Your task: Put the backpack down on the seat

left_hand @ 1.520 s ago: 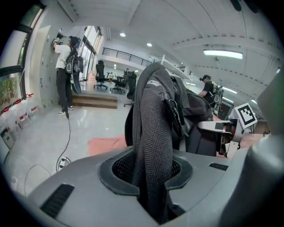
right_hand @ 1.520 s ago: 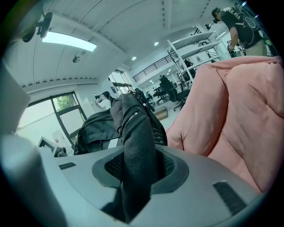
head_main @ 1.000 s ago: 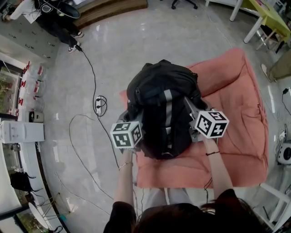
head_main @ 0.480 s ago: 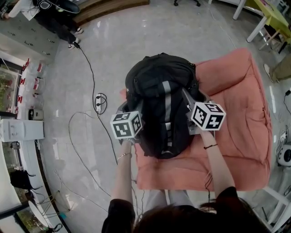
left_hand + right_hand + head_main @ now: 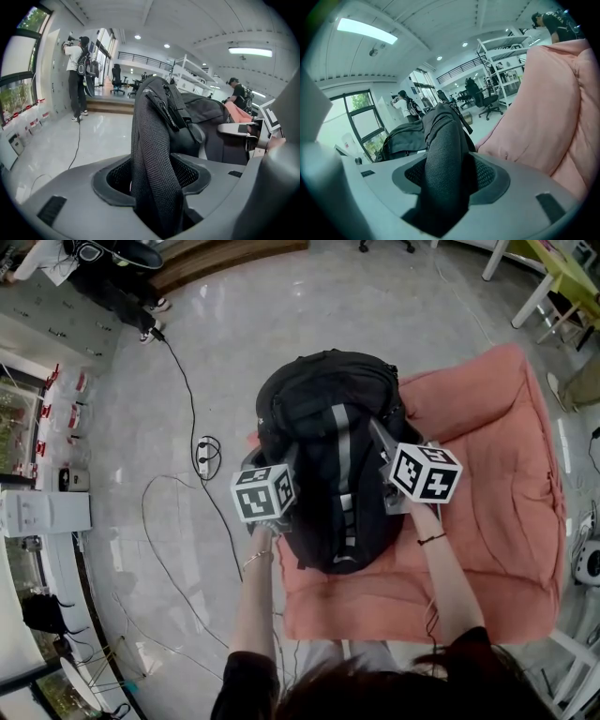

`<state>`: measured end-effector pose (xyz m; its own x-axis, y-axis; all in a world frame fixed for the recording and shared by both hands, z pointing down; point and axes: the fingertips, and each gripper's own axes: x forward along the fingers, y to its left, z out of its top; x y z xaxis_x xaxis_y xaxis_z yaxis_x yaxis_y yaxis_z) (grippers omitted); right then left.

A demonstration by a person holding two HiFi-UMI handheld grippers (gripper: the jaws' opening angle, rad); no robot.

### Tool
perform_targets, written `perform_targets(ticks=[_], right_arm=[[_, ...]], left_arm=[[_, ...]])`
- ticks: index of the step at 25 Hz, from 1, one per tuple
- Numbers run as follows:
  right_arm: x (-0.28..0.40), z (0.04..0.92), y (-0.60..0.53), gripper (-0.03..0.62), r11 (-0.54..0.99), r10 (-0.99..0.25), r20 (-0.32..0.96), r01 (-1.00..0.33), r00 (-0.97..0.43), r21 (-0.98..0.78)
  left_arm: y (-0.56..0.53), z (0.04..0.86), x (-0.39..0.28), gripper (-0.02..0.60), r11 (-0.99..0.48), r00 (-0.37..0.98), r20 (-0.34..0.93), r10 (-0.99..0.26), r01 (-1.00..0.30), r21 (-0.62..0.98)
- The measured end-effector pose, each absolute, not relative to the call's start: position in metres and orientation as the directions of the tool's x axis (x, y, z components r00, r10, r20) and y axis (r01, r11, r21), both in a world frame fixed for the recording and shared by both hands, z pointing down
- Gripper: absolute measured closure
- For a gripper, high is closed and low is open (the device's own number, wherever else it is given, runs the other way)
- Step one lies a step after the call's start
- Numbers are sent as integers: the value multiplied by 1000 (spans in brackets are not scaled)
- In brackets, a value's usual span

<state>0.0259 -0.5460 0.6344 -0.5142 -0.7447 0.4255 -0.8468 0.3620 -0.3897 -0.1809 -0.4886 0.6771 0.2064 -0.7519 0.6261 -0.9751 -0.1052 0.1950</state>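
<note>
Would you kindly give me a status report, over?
Left claw, right claw opening, black mesh shoulder straps between their jaws. Black fabric backpack on pink cushioned seat. Nothing obstructing.

Pink seat (image 5: pixel 497 484) on glossy grey floor (image 5: pixel 244 324), black backpack (image 5: pixel 323 418) on seat's left part, overhanging left edge; loose cables (image 5: pixel 169 521), power strip (image 5: pixel 203 460) on floor alongside
</note>
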Motion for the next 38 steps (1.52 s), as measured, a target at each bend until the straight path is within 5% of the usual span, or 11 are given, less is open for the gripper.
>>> perform_targets(ticks=[6,19,23,28,38], right_arm=[[27,634,-549,361,347,-756,409,-843,-510,-411],[41,587,-525,358,354,-816,326,-859,-477,-369],[43,562,-510,368,368,-830,299,-865,-472,-342],[40,538,-488,511,408,-827,287,-867,-484,-285],[42,483,-426,571,469,-812,245,-842,-529,-266]], left_arm=[[-482,684,-188,281,-62,180,632,-754,-977,206],[-451,628,-192,290,-89,152,539,-828,-986,142],[-435,601,-189,350,-91,145,499,-855,-987,131],[-417,566,-179,470,-117,155,455,-877,-987,111],[-364,500,-167,545,-137,173,374,-911,-983,122]])
